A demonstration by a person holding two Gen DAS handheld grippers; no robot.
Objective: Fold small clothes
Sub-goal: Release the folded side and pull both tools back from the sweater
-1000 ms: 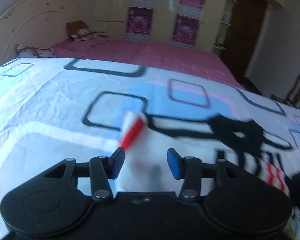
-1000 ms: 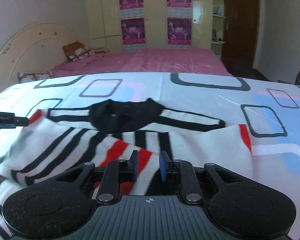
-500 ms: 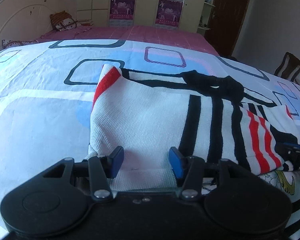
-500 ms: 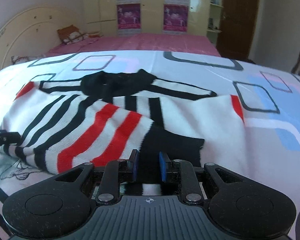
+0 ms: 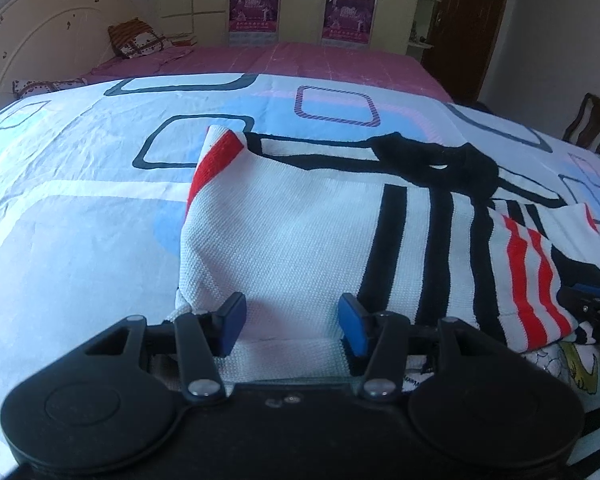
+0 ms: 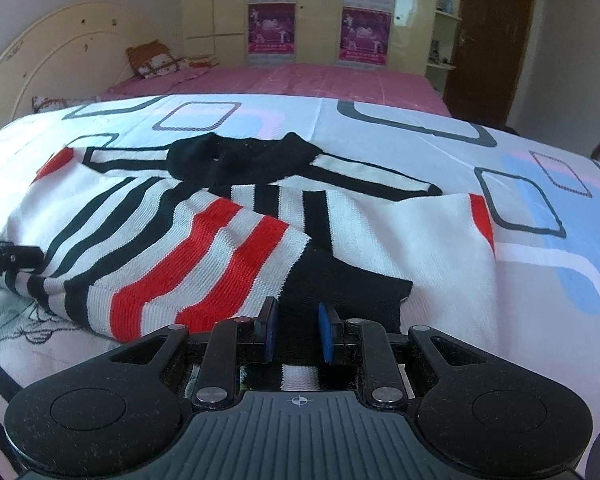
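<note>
A small white knit sweater point(image 5: 300, 240) with black and red stripes and a black collar point(image 5: 436, 160) lies on the patterned bedsheet point(image 5: 80, 200), both sleeves folded in over its body. My left gripper point(image 5: 290, 326) is open, its blue pads standing over the sweater's white lower left edge. My right gripper point(image 6: 296, 330) is open by a narrow gap over the sweater's point(image 6: 204, 240) black hem. The red-striped sleeve point(image 6: 196, 268) lies just left of it. Each gripper's tip shows at the edge of the other's view.
The bed carries a pink cover point(image 6: 300, 80) and pillows point(image 6: 156, 60) at the far end by a cream headboard. Wardrobes with purple posters point(image 6: 364, 36) and a dark door point(image 6: 492, 28) stand behind. A wooden chair point(image 5: 588, 124) is at the right.
The sleeves went from lifted to lying folded on the sweater's body. Both grippers came down and back to the near hem; the right pads have parted slightly.
</note>
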